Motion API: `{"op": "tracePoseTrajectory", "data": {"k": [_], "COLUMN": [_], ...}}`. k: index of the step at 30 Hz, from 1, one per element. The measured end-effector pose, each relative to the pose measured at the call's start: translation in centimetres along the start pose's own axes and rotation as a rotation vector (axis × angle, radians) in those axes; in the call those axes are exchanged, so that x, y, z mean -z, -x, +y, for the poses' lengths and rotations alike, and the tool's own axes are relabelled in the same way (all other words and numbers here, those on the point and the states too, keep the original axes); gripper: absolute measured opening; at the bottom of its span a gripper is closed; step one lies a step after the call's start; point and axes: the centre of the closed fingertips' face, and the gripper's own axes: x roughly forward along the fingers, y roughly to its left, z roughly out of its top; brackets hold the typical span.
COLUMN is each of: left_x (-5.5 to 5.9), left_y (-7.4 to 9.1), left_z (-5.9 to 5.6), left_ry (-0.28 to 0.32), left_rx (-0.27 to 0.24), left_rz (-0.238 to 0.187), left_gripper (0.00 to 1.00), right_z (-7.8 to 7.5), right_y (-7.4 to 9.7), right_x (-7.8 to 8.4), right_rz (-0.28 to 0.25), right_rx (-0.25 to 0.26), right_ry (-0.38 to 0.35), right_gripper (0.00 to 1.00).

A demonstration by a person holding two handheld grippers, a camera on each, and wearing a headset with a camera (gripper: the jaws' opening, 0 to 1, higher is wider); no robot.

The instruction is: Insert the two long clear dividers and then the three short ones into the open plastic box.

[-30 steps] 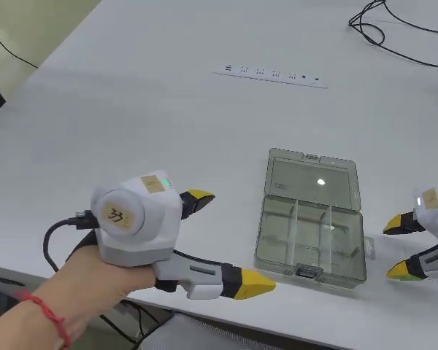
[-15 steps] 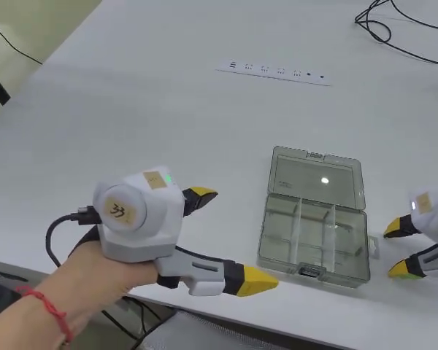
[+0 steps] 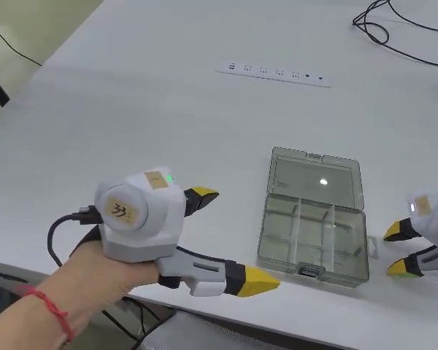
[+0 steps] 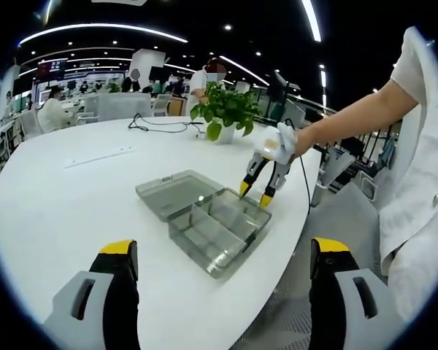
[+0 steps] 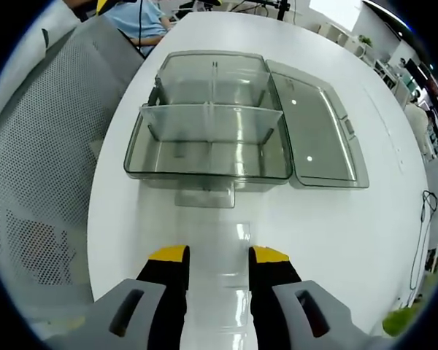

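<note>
Head view: left hand-held gripper (image 3: 232,237), labelled "33", spread wide; right hand-held gripper (image 3: 396,251) parted beside plastic box (image 3: 263,237).

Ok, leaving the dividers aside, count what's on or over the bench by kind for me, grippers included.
Grippers: 2, the left gripper and the right gripper, both open
Plastic box: 1, lid open
Power strip: 1
Black cable: 1
Potted plant: 1
Total: 6
</note>
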Motion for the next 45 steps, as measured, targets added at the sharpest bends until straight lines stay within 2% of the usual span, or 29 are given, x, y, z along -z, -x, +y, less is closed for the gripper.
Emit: {"op": "tracePoseTrajectory", "data": {"k": [11,20,28,36,38,41,45], "left_x": [-0.3,-1.2,-2.3,-4.0,-4.6,-5.3,-6.2], "left_y": [0.0,-0.3,-0.6,-1.3,-1.6,-2.0,-2.6], "left_z": [-0.2,-0.5,-0.9,-1.5,-1.9,-2.3,-3.2], "left_ry": [-0.012,-0.015,-0.008,0.036,0.069,0.088,0.129], "left_rx": [0.008,0.023,0.047,0.072,0.087,0.102,0.137], "left_rz": [0.000,-0.008,-0.017,-0.039,-0.046,-0.058,-0.069], "left_gripper": [1.00,0.99,0.97,0.92,0.89,0.86,0.81], "right_z": [-0.1,-0.2,0.1,0.6,0.8,0.6,1.3], "right_y": [1.6,4.5,7.2,9.9,10.4,10.9,12.0], "right_x": [-0.3,-1.6,-3.4,-5.8,-6.5,-7.2,-8.8], "right_rz": [-0.029,-0.073,-0.101,-0.127,-0.138,-0.155,-0.170], "right_rx": [0.049,0.130,0.199,0.274,0.286,0.308,0.329], "right_ry": [-0.030,-0.042,-0.019,0.006,0.009,0.018,0.031], "right_gripper": [0.33,0.33,0.33,0.33,0.33,0.33,0.33]}}
